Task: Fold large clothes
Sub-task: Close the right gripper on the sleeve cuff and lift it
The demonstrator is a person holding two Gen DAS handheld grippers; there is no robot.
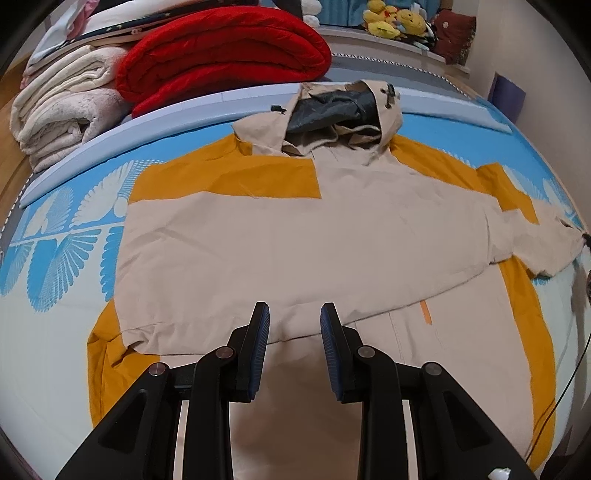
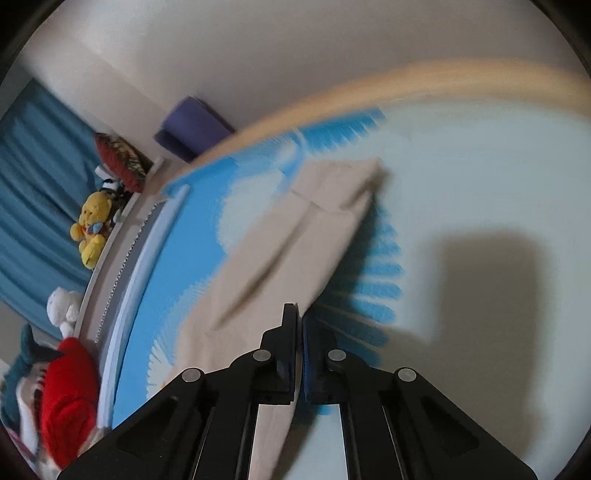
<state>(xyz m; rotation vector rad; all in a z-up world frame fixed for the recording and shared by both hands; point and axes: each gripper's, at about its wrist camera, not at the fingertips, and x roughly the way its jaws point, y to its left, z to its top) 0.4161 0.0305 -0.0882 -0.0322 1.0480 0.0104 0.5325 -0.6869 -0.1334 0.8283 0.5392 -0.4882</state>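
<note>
A beige and mustard hooded jacket lies spread on the bed, hood at the far side, its left sleeve folded across the body. My left gripper is open and empty, hovering over the folded sleeve's near edge. The jacket's right sleeve stretches out to the right. In the blurred right wrist view my right gripper is shut on the edge of that beige sleeve and holds it just above the sheet.
The bed has a blue and white leaf-patterned sheet. A red blanket and cream blankets are stacked at the far left. Plush toys sit on the headboard ledge. A wall lies on the right.
</note>
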